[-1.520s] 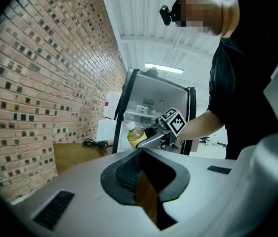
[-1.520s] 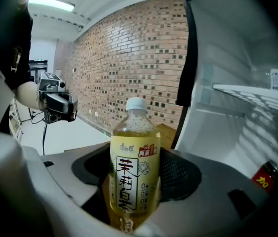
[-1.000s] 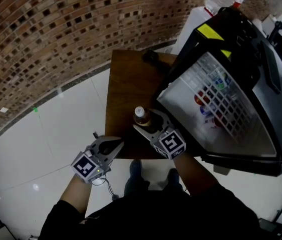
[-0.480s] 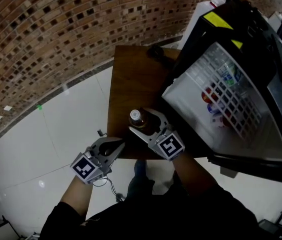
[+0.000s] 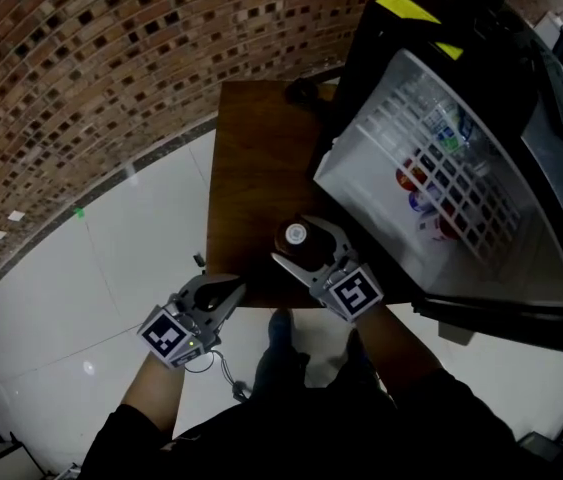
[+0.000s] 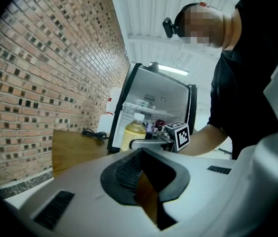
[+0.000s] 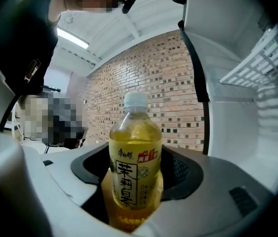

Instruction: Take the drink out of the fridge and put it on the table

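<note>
Right gripper view: my right claw [image 7: 136, 181] grasps the bottle [image 7: 135, 147], upright. Head view: my left claw [image 5: 226, 290], clenched and empty, sits at the bottle's eight o'clock.

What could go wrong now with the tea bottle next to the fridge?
1. The bottle is gripped by the right gripper toward the near edge of the table. If it is let go there or set down tilted, it might topple and roll off onto the floor.
2. The fridge door stands open right beside that gripper. A careless swing of the arm could bump the door and rattle the drinks in its rack.
</note>
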Demonstrator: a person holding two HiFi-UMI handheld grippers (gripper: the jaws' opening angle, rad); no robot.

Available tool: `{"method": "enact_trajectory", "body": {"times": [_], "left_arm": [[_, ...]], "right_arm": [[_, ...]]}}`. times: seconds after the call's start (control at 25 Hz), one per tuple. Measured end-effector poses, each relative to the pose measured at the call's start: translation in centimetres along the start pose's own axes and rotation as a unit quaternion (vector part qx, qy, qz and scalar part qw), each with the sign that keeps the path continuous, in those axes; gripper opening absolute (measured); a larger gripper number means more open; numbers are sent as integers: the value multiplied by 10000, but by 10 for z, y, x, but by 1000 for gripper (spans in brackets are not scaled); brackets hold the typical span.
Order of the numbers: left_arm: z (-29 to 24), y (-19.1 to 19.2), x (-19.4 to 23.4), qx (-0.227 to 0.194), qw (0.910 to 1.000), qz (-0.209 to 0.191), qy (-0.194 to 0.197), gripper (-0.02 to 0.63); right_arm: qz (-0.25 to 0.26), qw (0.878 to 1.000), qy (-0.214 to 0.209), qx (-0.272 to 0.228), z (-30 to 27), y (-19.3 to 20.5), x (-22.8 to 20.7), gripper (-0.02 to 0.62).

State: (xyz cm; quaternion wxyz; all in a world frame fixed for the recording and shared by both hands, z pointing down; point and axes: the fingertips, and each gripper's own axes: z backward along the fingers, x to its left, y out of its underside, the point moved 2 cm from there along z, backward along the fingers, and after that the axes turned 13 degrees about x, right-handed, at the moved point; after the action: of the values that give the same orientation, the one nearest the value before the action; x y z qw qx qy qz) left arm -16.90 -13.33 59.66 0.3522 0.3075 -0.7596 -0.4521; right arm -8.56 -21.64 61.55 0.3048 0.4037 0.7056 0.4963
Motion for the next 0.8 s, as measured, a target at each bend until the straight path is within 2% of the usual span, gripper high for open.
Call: {"method": "enact_trajectory", "body": {"times": [0.12, 0.32, 0.48, 0.64, 0.8], "left_arm": [[0, 0, -8, 108, 9999, -35, -27, -5], [3, -14, -23, -59, 9998, -43, -172, -5], [12, -24, -42, -130, 9994, 21, -312, -5], [27, -52, -66, -347, 9987, 50, -376, -5], [20, -73, -103, -438, 9984, 88, -333, -5]], "right_arm": [[50, 9998, 47, 163, 0, 0, -1, 327], [116, 9997, 161, 108, 16, -9, -2, 355], [89, 9997, 231, 51, 48, -19, 3, 356], [13, 9998, 170, -64, 92, -45, 19, 354], [253, 9993, -214, -160, 152, -66, 47, 253]]}}
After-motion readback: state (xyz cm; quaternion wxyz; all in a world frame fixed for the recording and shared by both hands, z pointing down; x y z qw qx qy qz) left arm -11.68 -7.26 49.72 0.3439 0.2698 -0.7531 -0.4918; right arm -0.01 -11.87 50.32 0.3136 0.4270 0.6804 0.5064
